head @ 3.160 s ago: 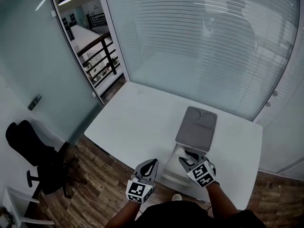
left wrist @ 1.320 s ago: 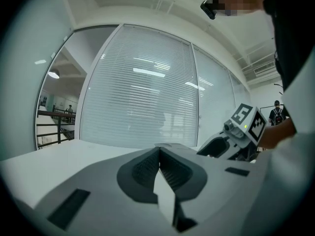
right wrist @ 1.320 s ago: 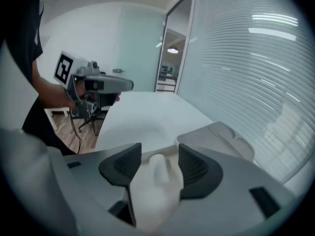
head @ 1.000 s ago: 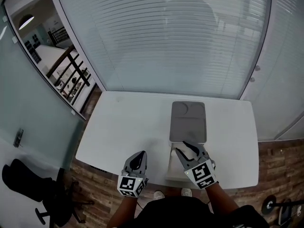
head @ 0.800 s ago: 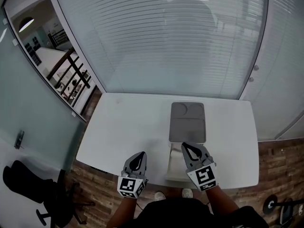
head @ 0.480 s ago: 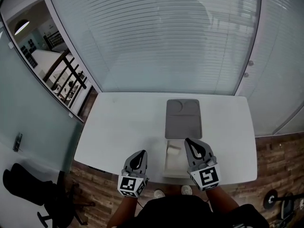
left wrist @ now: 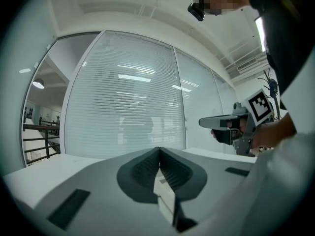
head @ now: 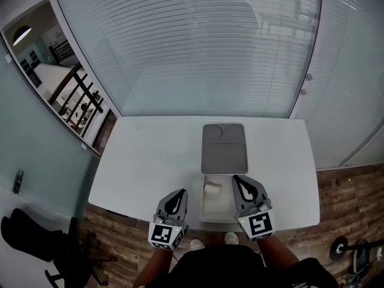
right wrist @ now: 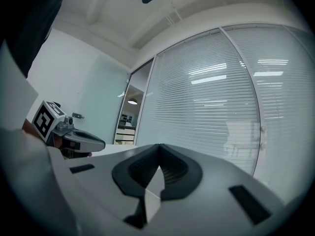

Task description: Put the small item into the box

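Note:
A white box [head: 204, 213] stands near the table's front edge, and its grey lid [head: 224, 148] lies open flat behind it. A small pale item [head: 211, 188] lies inside the box at its far end. My right gripper [head: 239, 179] is shut and empty, held over the box's right edge. My left gripper [head: 182, 192] hovers left of the box, also shut and empty. In the left gripper view the jaws [left wrist: 158, 149] meet, with the right gripper [left wrist: 230, 125] off to the side. In the right gripper view the jaws [right wrist: 158, 147] are pressed together, and the left gripper [right wrist: 74, 139] shows at the left.
The white table [head: 150, 161] backs onto a glass wall with blinds [head: 198, 47]. Its front edge runs just under both grippers. A black office chair [head: 30, 239] stands on the wooden floor at the lower left. A glass partition [head: 30, 101] lines the left side.
My right gripper's jaws have closed from open, and it has drawn back from over the box's inside to its right edge. The small item now shows in the box. The left gripper stayed put.

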`<state>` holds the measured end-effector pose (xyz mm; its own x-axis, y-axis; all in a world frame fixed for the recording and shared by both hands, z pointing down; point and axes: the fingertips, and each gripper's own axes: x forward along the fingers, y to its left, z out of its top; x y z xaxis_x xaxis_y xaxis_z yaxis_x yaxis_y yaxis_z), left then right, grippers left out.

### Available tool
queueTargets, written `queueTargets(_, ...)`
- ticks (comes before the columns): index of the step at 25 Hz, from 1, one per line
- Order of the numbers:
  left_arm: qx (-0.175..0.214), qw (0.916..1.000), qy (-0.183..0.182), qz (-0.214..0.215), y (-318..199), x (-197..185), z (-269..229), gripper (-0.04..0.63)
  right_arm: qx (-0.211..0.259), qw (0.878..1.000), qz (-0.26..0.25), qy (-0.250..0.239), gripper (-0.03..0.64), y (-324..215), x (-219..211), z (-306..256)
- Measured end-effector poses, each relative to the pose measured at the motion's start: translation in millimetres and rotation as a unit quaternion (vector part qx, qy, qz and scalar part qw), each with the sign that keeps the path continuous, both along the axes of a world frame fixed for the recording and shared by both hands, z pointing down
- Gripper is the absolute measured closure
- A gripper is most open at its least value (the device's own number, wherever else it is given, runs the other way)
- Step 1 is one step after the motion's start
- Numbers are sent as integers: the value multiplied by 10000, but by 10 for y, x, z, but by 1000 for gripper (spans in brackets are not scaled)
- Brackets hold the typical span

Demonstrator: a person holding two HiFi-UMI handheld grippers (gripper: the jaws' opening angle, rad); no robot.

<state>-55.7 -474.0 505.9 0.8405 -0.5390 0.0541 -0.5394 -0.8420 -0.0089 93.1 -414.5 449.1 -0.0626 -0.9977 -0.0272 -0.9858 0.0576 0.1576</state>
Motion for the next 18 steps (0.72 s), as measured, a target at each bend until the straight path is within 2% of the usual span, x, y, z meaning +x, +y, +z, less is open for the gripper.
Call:
queueTargets(8,-97,9999,-67,-11,46,-8,77,581,-91,9998,161,0,612,17,39,214)
queueTargets(12,-113,9997,-164,123,105,52,112,581,-188,9996,179,97,612,55,33,203)
queueTargets(18,-128,9995,-297,59,57,43,146,582,-64,9998,167,22,612,11,42,219)
